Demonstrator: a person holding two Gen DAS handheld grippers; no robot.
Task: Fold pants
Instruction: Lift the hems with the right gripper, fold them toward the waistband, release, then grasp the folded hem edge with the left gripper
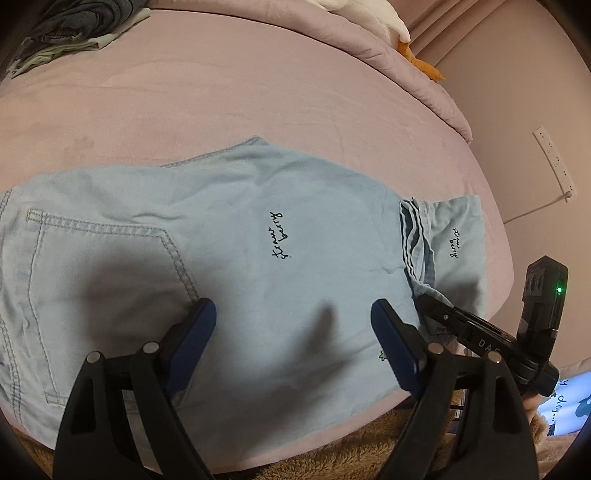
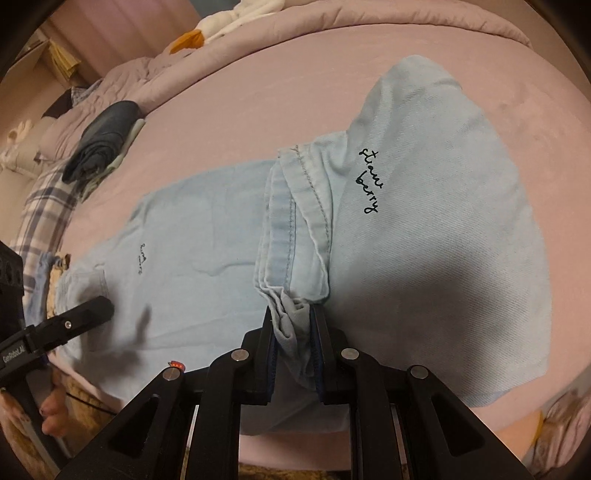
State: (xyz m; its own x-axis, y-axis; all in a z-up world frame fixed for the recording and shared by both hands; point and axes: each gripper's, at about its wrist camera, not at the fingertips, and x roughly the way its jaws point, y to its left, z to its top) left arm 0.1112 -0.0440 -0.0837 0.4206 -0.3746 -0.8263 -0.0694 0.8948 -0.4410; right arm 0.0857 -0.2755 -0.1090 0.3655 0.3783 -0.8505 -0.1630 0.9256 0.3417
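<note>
Here right tongs (image 2: 293,325) tilt down, pinching pants (image 2: 424,240) hem; left tongs (image 1: 293,325) gape.

A pink bed sheet (image 1: 258,92) covers the mattress. Near its far left corner in the left wrist view lies a pile of dark folded clothes (image 1: 74,26) on a pale green piece. A bunched pink quilt (image 1: 406,66) runs along the far edge, with a white plush toy with an orange part (image 1: 402,35) on it. A white power strip (image 1: 554,158) sits on the wall beyond the right edge. A plaid cloth (image 2: 48,206) lies by the sheet's left edge in the right wrist view.
</note>
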